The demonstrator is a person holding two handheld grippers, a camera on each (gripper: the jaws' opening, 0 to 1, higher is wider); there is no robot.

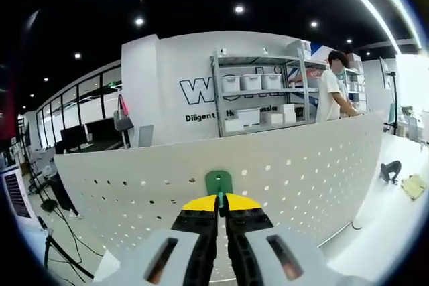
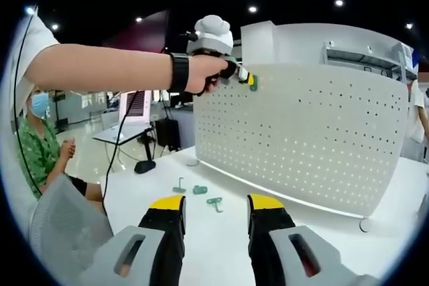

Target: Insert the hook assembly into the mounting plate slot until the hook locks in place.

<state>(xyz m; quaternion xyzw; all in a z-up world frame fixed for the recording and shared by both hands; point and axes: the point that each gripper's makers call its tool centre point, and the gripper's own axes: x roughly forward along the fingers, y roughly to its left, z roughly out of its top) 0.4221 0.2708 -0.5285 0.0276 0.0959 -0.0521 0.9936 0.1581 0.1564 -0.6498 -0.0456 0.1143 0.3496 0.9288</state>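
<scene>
Against the white perforated mounting plate [image 1: 268,172], at about 12 o'clock from the left tongs [image 1: 220,207] in the left gripper view, sits the green hook assembly [image 1: 218,183], pinched between the yellow-tipped jaws, which are closed tight on it, its flat green head touching the plate's face near the top edge. From the right gripper view the same left tongs [image 2: 247,78] appear at 11 o'clock, held up by a person's hand [image 2: 204,72] wearing a black wristband, with the hook assembly [image 2: 252,84] pressed to the upper left corner of the mounting plate [image 2: 315,132]. Nearer, the right tongs [image 2: 216,207] stand parted with a clear gap between the jaws and nothing between them, hovering over the white bench [image 2: 221,232]. On the bench at 12 o'clock from them lie three small spare hooks [image 2: 214,201], just beside one another, near the plate's foot. Another person in a green top [image 2: 33,159] sits at 9 o'clock.
</scene>
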